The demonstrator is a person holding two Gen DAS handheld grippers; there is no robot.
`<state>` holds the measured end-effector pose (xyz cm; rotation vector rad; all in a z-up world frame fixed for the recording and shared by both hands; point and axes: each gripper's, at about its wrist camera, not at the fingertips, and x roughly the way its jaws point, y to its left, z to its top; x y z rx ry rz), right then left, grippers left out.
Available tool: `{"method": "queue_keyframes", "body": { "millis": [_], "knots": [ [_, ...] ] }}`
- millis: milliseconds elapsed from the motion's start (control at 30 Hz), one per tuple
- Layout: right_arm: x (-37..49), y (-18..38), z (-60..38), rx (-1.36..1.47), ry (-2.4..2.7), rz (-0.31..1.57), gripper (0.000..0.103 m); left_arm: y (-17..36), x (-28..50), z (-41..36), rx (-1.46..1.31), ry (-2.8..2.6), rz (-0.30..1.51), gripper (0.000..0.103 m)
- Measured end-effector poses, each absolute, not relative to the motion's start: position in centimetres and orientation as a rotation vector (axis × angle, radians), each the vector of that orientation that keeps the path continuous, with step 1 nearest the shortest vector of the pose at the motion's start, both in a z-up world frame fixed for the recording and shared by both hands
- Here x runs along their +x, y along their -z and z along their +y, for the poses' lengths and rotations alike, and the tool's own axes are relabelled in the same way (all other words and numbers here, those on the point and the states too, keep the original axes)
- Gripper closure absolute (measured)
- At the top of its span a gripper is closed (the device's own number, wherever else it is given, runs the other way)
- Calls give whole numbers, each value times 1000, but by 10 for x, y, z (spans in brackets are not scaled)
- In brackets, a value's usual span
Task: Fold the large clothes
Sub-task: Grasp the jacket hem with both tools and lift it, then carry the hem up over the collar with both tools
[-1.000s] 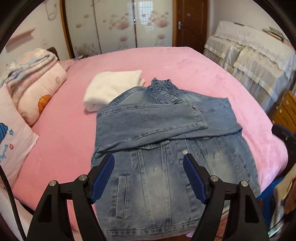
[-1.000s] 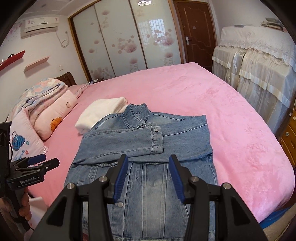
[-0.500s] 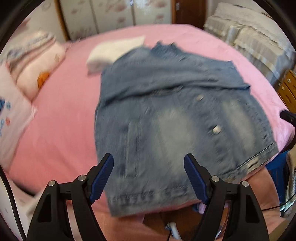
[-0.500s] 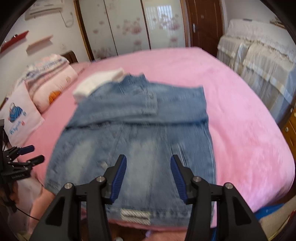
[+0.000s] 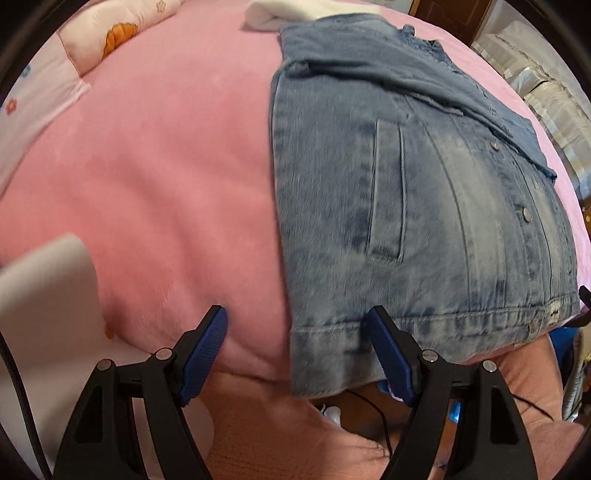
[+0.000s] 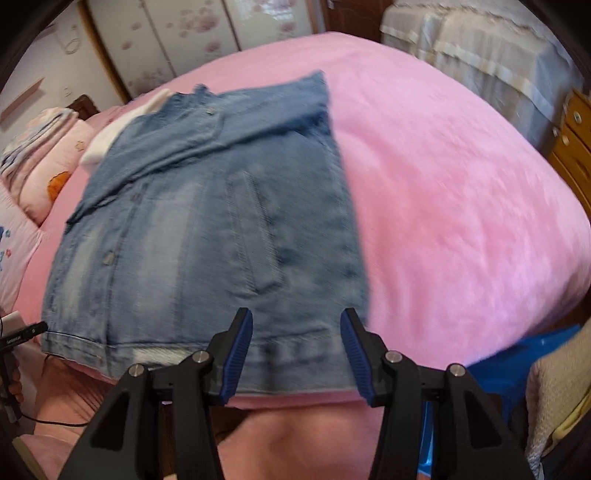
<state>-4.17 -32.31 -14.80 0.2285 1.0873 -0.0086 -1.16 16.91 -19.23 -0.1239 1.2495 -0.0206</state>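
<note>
**Denim jacket flat on the pink bed, both claws spread at its hem**

The jacket [image 5: 424, 221] lies front-up on the bed [image 5: 166, 184], collar toward the far side and sleeves folded across the chest. Its hem runs along the near edge of the mattress and slightly overhangs it. In the left wrist view the jacket's left side edge runs straight, with a broad stretch of bare pink cover beside it; in the right wrist view, which is somewhat blurred, the same is true past its right edge [image 6: 461, 203].

The left claw [image 5: 297, 356] is spread wide and grips nothing; the jacket's near left hem corner sits between its fingers, and the right-hand blue pad [image 5: 389, 360] overlaps the hem band, though contact cannot be judged. The right claw [image 6: 297, 356] is also released, narrower in its gap, framing the hem near the right corner.

The denim is washed pale down the front panels, with metal buttons and slanted pockets.

A white folded cloth [image 5: 291, 11] lies touching the jacket's far shoulder. Pillows [image 5: 110, 33] rest by the head of the bed.
</note>
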Motion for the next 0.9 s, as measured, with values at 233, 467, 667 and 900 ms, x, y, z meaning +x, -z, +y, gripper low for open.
{"method": "queue_keyframes", "body": {
  "millis": [233,467,667,900],
  "knots": [
    [-51,177,-350,325,2,1139,53,213,-17,184,-230,70,1263,26],
    [-54,196,-358,416,-21,1149,48,228,-26,197,-279,99,1259,12],
    [-54,201,-359,433,-27,1137,45,234,-23,183,-244,82,1257,6],
    [-53,203,-360,434,-35,1132,48,227,-18,171,-224,16,1289,19]
  ]
}}
